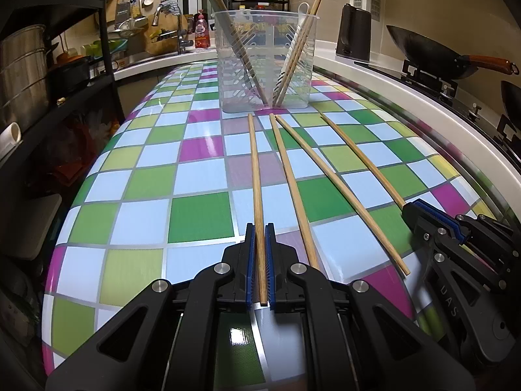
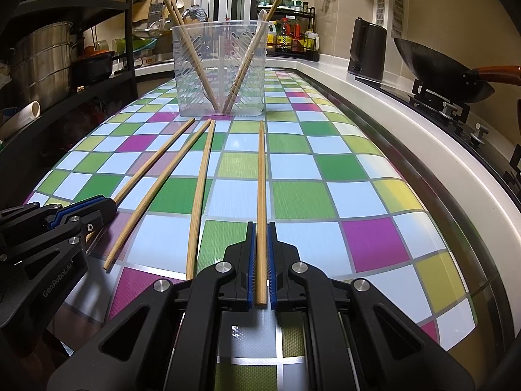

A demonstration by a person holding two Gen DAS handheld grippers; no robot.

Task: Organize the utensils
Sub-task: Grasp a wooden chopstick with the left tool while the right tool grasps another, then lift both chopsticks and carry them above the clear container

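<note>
Several wooden chopsticks lie side by side on the checkered table [image 1: 202,215], pointing at a clear plastic utensil holder [image 1: 265,62] that has chopsticks and a white spoon leaning in it. My left gripper [image 1: 260,228] is shut on the leftmost chopstick [image 1: 255,169] at its near end. My right gripper [image 2: 260,228] is shut on the rightmost chopstick [image 2: 261,169]; it also shows at the right of the left wrist view [image 1: 410,210]. Two loose chopsticks [image 1: 293,182] [image 1: 338,189] lie between them. The holder shows in the right wrist view too [image 2: 221,68].
A black shelf with steel pots [image 1: 22,65] stands left of the table. A white counter runs behind and right, with a sink faucet [image 1: 177,29], a black kettle [image 1: 353,32], a wok [image 1: 423,52] on the stove and a spice rack [image 2: 288,37].
</note>
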